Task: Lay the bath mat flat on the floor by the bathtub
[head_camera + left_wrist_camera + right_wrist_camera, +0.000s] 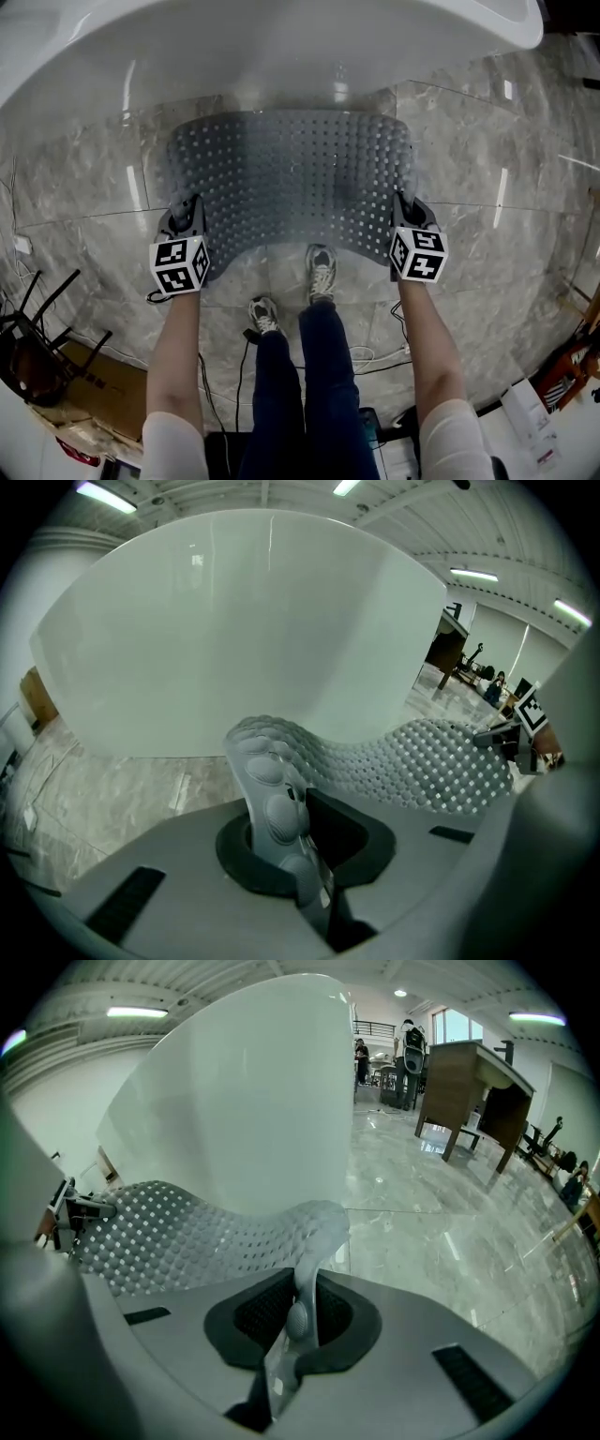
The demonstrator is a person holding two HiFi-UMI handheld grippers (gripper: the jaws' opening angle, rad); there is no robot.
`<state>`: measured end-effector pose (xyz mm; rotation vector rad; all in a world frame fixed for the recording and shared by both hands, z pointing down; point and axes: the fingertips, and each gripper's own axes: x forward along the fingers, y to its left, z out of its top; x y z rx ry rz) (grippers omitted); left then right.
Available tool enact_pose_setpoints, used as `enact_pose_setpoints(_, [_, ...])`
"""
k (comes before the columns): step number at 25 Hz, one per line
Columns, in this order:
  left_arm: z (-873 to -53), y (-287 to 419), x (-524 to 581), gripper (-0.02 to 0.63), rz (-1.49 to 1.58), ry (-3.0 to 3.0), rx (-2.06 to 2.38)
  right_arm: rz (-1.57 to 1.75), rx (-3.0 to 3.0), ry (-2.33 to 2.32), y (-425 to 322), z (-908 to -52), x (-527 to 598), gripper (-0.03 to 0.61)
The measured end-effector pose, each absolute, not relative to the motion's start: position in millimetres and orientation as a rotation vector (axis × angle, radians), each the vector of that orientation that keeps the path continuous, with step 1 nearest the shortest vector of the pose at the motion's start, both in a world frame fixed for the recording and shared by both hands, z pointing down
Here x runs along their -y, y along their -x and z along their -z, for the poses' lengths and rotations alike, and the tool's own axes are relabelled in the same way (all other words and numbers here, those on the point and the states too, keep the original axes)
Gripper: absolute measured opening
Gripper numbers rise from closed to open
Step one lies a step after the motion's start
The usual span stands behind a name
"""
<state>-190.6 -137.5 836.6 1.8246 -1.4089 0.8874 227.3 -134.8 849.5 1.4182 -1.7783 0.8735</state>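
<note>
The left tongs are clenched on the near left corner of the bath mat, and the right tongs are clenched on its near right corner. Each gripper view shows the studded grey sheet pinched edge-on between the closed jaws. The mat hangs spread between them over the marble floor. Its middle sags, and its far edge is close under the curved white wall of the bathtub. Whether that far edge already touches the floor cannot be told.

Several things could spoil the lay from here. If the sagging middle lands first, it may trap a ridge or fold that stops the mat lying flat. The far edge could ride up the tub wall or curl under itself if it is set too close. The person's shoes stand just beside the near edge, so that edge may drape over a toe. Letting go of one corner before the other would probably leave the mat skewed to the tub.
</note>
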Motion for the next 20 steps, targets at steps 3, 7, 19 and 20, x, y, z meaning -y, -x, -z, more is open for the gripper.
enact_pose_setpoints(3, [-850.4,193.6,137.9,0.043,-0.907,-1.814,1.412,-0.862,1.777,-1.408,-226.1,-861.2,138.8,0.037])
enact_pose_setpoints(7, [-867.1,196.3,141.8,0.043,-0.932,-1.817,1.409,-0.853,1.776,-1.400,-224.1,-877.3,143.6,0.037])
enact_pose_setpoints(19, [-919.0,187.4,149.8,0.043,-0.990,-1.825,1.385,-0.836,1.739,-1.397,-230.9,-926.2,147.6,0.037])
enact_pose_setpoints(20, [-923.4,186.5,148.8,0.043,-0.996,-1.818,1.383,-0.825,1.736,-1.391,-231.9,-929.5,148.2,0.037])
